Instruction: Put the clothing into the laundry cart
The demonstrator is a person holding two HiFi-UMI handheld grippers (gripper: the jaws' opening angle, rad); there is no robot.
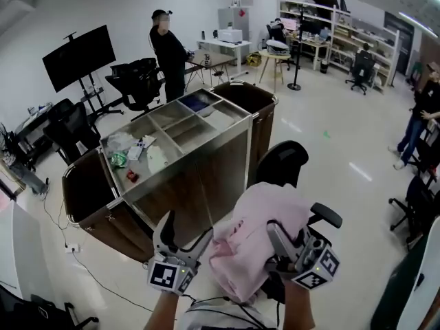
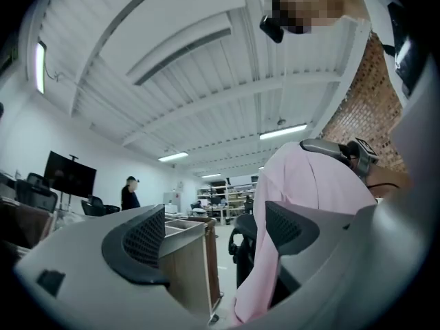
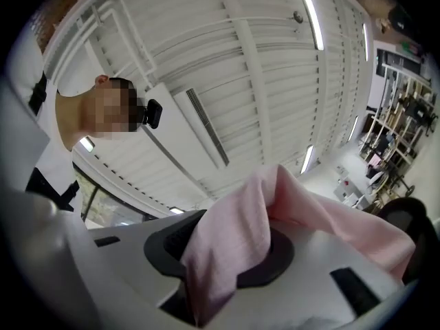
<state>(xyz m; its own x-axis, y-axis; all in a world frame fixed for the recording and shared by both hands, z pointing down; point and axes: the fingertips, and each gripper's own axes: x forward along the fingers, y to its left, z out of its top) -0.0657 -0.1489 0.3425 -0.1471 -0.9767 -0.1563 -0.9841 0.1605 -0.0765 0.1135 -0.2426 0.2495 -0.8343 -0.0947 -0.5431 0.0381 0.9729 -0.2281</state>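
Nearest you, your right gripper [image 3: 230,249] was clamped tight on a fold of the pink garment [image 1: 258,243], and the rest of the cloth bunched over it and hung down toward your body. Your left gripper [image 1: 184,236] sat just beside it with its jaws standing wide apart. The cloth draped past the outside of one jaw, but nothing was pinched between the pads.

The garment was therefore carried by one grip only, up in the air and short of the laundry cart [image 1: 206,177]. Just ahead stood that cart, with a black office chair [image 1: 282,160] close to its right side. Its brown bag [image 1: 89,188] lay open at the left end, a second bag [image 1: 251,98] sat at the far end, and a metal tray [image 1: 199,153] of compartments with small items lay between them.

To do this well, you probably needed to pick one bag, not the tray. You should have kept the right jaws closed until the bulk hung inside the rim. The free left gripper could have gathered the trailing cloth so that it cleared the chair and the cart's edge. A person [image 1: 167,50] stood well beyond the cart, out of your way.
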